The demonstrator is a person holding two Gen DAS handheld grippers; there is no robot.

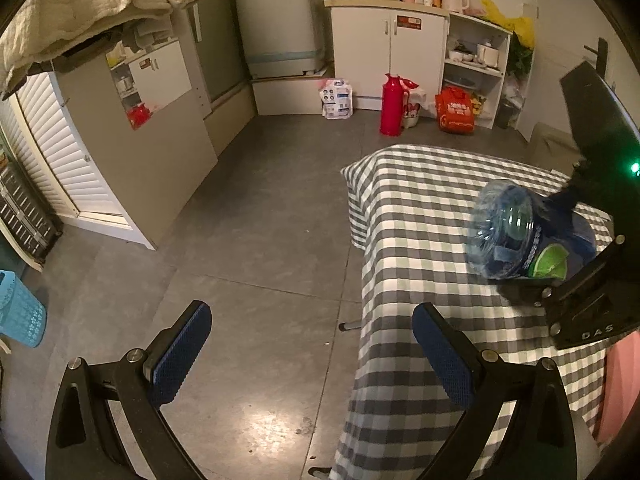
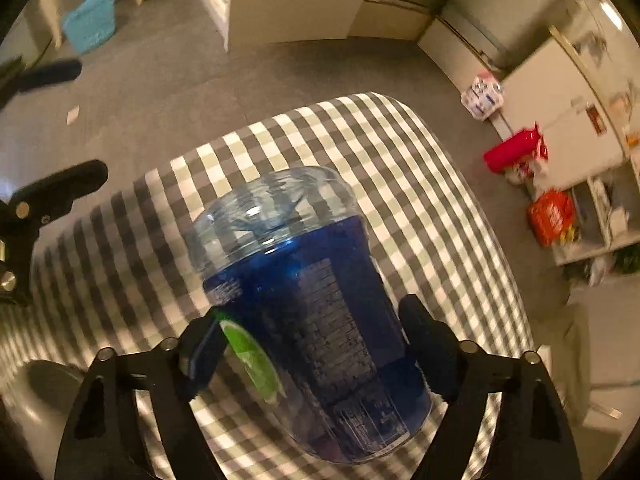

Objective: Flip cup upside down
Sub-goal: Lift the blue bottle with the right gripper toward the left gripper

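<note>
A blue plastic cup (image 2: 320, 304) with a clear domed lid and a lime picture is held between the fingers of my right gripper (image 2: 316, 344), which is shut on its body. The cup is tilted on its side above the checkered table (image 2: 420, 168), its lid pointing away from the camera. In the left wrist view the cup (image 1: 516, 236) hangs over the table's right part, lid facing left, with the right gripper (image 1: 560, 268) behind it. My left gripper (image 1: 312, 356) is open and empty, low at the table's near left corner.
The grey-and-white checkered tablecloth (image 1: 420, 208) covers the table. On the floor stand a red thermos (image 1: 392, 106), an orange bag (image 1: 456, 110), a blue basket (image 1: 20, 312) and white cabinets (image 1: 388, 52). Grey tiled floor lies left of the table.
</note>
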